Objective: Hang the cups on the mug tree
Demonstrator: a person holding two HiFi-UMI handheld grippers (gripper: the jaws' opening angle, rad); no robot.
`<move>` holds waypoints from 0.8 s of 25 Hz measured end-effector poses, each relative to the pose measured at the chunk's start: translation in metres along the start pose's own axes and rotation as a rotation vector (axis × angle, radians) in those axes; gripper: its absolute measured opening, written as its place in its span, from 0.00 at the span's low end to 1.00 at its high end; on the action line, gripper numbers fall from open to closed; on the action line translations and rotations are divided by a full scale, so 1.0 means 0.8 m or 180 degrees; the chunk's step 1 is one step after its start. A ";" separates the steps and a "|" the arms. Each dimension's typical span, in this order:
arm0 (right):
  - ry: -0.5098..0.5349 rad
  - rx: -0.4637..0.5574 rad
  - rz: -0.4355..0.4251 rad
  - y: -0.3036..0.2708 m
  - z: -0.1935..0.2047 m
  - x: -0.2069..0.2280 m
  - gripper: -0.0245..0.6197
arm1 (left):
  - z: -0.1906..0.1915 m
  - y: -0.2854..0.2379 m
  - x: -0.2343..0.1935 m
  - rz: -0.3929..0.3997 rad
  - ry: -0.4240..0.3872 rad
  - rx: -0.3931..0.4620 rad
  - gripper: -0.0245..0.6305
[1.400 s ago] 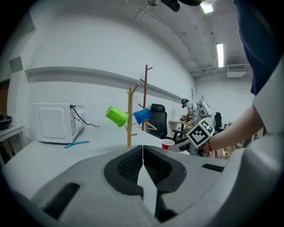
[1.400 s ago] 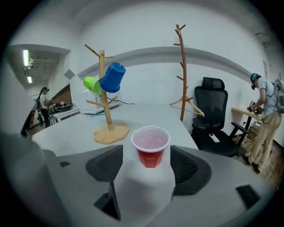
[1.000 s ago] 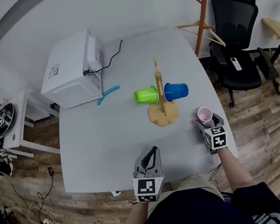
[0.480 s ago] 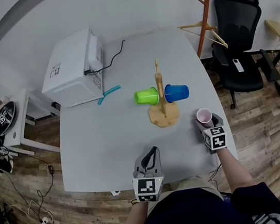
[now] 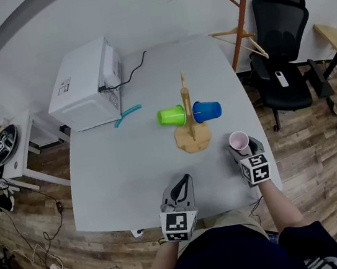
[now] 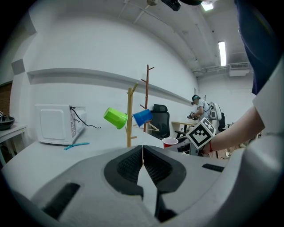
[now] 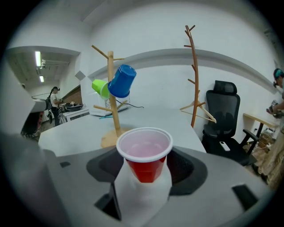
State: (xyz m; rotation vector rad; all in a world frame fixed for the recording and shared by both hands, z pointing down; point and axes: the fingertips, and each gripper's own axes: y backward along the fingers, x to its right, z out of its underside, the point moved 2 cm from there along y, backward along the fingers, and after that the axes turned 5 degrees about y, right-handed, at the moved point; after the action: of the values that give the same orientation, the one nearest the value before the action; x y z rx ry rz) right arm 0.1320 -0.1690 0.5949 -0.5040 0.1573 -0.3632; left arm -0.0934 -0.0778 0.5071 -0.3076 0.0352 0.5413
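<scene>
Right gripper (image 5: 241, 149) is pinching the red cup (image 7: 144, 153) near the mug tree (image 5: 189, 120), where a green cup (image 5: 171, 116) and a blue cup (image 5: 207, 110) are hanging. Left gripper (image 6: 142, 156) is sitting pressed together, empty.

The mug tree (image 5: 188, 118) stands mid-table (image 5: 131, 180), a left-hand cup (image 5: 171, 116) and a right-hand cup (image 5: 207, 110) hanging on it; the third cup (image 5: 239, 141) sits in the right gripper (image 5: 241, 147), nearer and rightward; the microwave (image 5: 82, 84) lies far left

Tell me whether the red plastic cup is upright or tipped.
Upright: the red plastic cup stands mouth-up, gripped in the right claw, its white rim round and level.
</scene>
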 end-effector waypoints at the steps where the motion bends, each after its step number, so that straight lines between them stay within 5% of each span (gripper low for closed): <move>1: 0.0004 0.0024 -0.0017 0.005 -0.006 -0.003 0.51 | -0.001 -0.001 0.003 0.0013 0.0007 0.0009 0.07; 12: 0.0050 0.0373 -0.0365 0.059 -0.102 -0.031 0.51 | -0.022 -0.012 0.026 0.0263 0.0163 0.0133 0.07; 20: 0.0155 0.0661 -0.0907 0.105 -0.186 -0.070 0.51 | -0.049 -0.013 0.038 0.0499 0.0197 0.0287 0.07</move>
State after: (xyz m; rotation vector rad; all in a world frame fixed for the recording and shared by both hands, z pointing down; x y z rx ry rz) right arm 0.0705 -0.1454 0.4278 -0.3120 0.0932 -0.6634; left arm -0.0601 -0.0827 0.4695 -0.2345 0.1444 0.6836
